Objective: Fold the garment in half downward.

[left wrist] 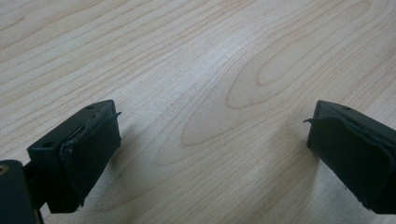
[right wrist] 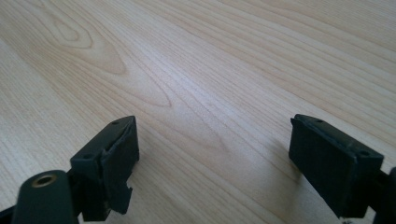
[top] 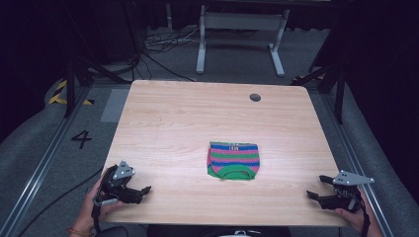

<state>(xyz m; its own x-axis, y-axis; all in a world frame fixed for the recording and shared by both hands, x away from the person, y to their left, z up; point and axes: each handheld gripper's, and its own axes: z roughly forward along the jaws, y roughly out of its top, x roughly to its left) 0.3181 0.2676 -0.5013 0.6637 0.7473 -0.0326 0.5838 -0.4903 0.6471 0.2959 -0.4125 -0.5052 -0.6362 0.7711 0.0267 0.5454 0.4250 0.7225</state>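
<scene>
A small knitted garment (top: 233,160) with green, pink and blue stripes lies flat on the wooden table (top: 188,118), a little right of centre and toward the front. My left gripper (top: 143,191) rests near the front left corner, held by a hand, well to the left of the garment. Its jaws stand wide apart over bare wood (left wrist: 210,126) with nothing between them. My right gripper (top: 316,187) sits near the front right edge, to the right of the garment. Its jaws are also spread over bare wood (right wrist: 215,130) and hold nothing.
A dark round cable hole (top: 255,97) is set in the table near its far right side. Beyond the far edge stand a white table frame (top: 240,29) and loose cables (top: 163,44) on the grey floor. A floor marking "4" (top: 81,138) lies left of the table.
</scene>
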